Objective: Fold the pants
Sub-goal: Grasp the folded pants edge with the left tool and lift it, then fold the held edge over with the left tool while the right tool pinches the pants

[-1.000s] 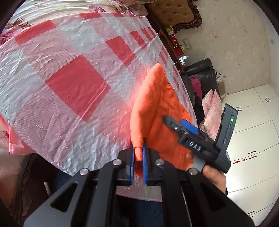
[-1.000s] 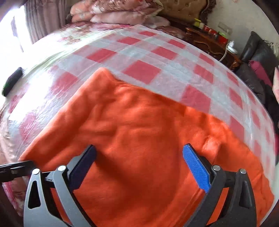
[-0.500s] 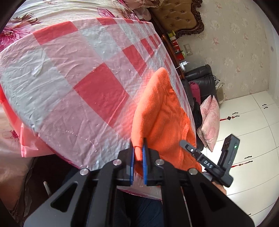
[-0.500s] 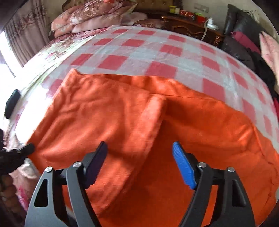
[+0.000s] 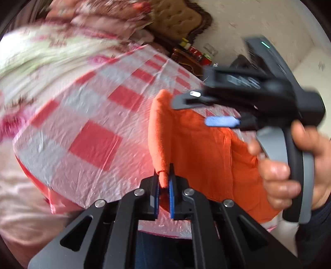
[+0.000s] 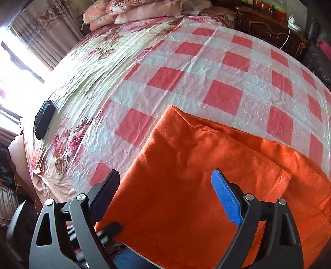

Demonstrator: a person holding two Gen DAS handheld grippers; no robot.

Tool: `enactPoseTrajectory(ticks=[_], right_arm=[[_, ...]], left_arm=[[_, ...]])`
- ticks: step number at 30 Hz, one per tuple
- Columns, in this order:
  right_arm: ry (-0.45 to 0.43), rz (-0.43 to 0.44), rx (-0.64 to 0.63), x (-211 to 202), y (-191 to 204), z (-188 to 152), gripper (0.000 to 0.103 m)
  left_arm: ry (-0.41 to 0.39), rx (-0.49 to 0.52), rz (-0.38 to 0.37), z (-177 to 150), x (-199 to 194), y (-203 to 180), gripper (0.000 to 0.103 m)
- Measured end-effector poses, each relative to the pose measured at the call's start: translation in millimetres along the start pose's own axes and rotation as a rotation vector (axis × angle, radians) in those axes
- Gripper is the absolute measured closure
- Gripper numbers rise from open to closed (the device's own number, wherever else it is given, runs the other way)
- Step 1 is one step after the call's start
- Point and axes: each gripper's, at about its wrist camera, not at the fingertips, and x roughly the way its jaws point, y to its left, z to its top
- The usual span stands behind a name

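The orange pants (image 6: 196, 175) lie folded over on the checked sheet at the near edge of the bed. My left gripper (image 5: 164, 186) is shut on their near-left edge, and the cloth (image 5: 202, 149) rises from the pads as a lifted fold. My right gripper (image 6: 165, 175) hovers above the pants. Its jaws are opening, the cloth lies below them, and the pads press on nothing. In the left wrist view the right gripper (image 5: 198, 111) hangs blurred over the pants, held by a hand (image 5: 289, 161).
A red-and-white checked plastic sheet (image 6: 223, 97) covers the bed, over a floral cover (image 6: 99, 55). A black flat object (image 6: 43, 120) lies at the bed's left edge. Pillows (image 6: 132, 10) are stacked at the head. A dark wooden cabinet (image 6: 266, 27) and a black sofa (image 6: 316, 60) stand at the right.
My left gripper has lifted and rolled, still holding the pants' edge. My right gripper has risen and swung across above the pants, its jaws narrowing and then widening. The pants now lie doubled over.
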Motion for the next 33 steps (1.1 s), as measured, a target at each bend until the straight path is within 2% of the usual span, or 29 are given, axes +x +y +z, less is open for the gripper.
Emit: enactPoseTrajectory(ticks=[4, 11, 12, 13, 14, 15, 17, 21, 24, 26, 29, 31, 32, 33], right_arm=[[0.025, 0.007, -0.020, 1, 10, 9, 0.015], [0.053, -0.012, -0.081, 20, 28, 14, 0.017], [0.047, -0.013, -0.084, 19, 26, 13, 0.035], [0.046, -0.013, -0.072, 18, 21, 13, 0.045], [0.036, 0.012, -0.052, 13, 14, 14, 0.067], [0.024, 0.054, -0.025, 5, 5, 14, 0.079], [-0.049, 0.102, 0.019, -27, -19, 15, 0.084], [-0.187, 0.154, 0.112, -98, -88, 1, 0.084], [-0.269, 0.166, 0.232, -148, -172, -34, 0.084], [-0.291, 0.147, 0.295, -165, -221, -61, 0.084], [-0.292, 0.156, 0.381, -164, -293, -107, 0.084], [-0.261, 0.159, 0.411, -144, -331, -133, 0.081], [-0.248, 0.151, 0.420, -135, -341, -143, 0.075], [-0.228, 0.153, 0.431, -124, -351, -152, 0.075]], left_arm=[[-0.036, 0.154, 0.091, 1, -7, -32, 0.096], [-0.102, 0.368, 0.188, 4, -14, -84, 0.096], [-0.110, 0.386, 0.198, 4, -17, -89, 0.096], [-0.120, 0.408, 0.211, 5, -19, -96, 0.096], [-0.131, 0.427, 0.219, 7, -22, -103, 0.096], [-0.142, 0.443, 0.216, 9, -26, -111, 0.096], [-0.175, 0.494, 0.191, 11, -34, -136, 0.097], [-0.235, 0.639, 0.120, 5, -37, -205, 0.097], [-0.253, 0.767, 0.037, -18, -26, -267, 0.096], [-0.254, 0.858, -0.005, -45, -9, -306, 0.096], [-0.239, 1.004, -0.016, -99, 29, -355, 0.096], [-0.240, 1.116, 0.019, -144, 58, -379, 0.096], [-0.238, 1.158, 0.043, -164, 71, -388, 0.096], [-0.224, 1.205, 0.073, -183, 87, -392, 0.096]])
